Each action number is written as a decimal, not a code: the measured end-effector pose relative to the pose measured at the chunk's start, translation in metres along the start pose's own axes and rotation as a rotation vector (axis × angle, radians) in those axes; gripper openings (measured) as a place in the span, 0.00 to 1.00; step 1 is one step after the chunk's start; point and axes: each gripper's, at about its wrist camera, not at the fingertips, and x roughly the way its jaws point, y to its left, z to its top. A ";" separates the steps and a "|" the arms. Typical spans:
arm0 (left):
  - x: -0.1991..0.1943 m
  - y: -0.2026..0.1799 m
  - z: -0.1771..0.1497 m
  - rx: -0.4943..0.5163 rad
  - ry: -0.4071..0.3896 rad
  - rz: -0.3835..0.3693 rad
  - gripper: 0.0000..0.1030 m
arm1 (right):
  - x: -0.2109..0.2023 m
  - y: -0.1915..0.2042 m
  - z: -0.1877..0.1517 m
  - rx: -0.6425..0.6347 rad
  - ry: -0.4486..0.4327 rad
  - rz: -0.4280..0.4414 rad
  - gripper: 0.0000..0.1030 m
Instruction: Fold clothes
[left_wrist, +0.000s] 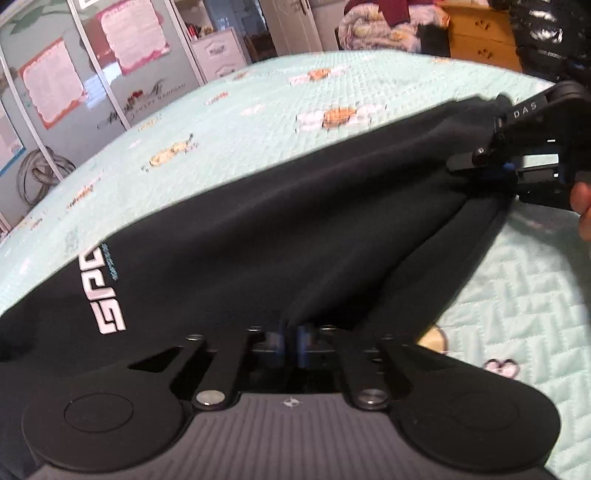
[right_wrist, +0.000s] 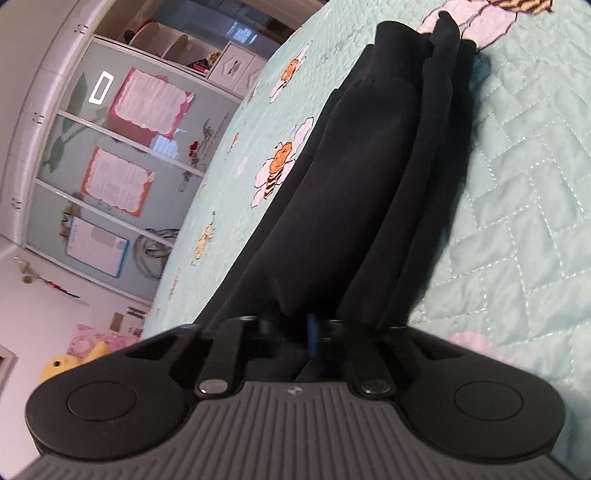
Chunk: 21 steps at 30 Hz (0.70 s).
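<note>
A black garment (left_wrist: 295, 229) with white lettering (left_wrist: 107, 295) near its left edge lies stretched over a mint-green quilted bedspread (left_wrist: 229, 122). My left gripper (left_wrist: 291, 341) is shut on a pinch of its near edge, the blue pads pressed together on the cloth. My right gripper (left_wrist: 491, 162) shows at the far right of the left wrist view, clamped on the opposite edge, with a hand (left_wrist: 581, 206) behind it. In the right wrist view the right gripper (right_wrist: 312, 332) is shut on the black garment (right_wrist: 354, 177), which runs away in long folds to ribbed cuffs at the top.
The bedspread (right_wrist: 517, 206) carries bee and flower prints. Glass wardrobe doors with pink posters (left_wrist: 55, 81) stand to the left, white drawers (left_wrist: 218, 55) behind the bed. A wooden dresser (left_wrist: 480, 37) and piled bedding (left_wrist: 376, 26) lie beyond the far edge.
</note>
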 end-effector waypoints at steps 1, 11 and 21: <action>-0.011 0.001 0.001 -0.003 -0.020 -0.003 0.01 | -0.007 0.003 0.002 -0.008 -0.002 0.018 0.04; -0.002 -0.006 -0.023 -0.021 0.071 -0.036 0.18 | -0.027 -0.015 -0.001 -0.083 0.012 -0.091 0.10; -0.042 0.016 -0.033 -0.097 -0.048 -0.046 0.59 | -0.092 -0.010 0.014 -0.154 -0.327 -0.094 0.42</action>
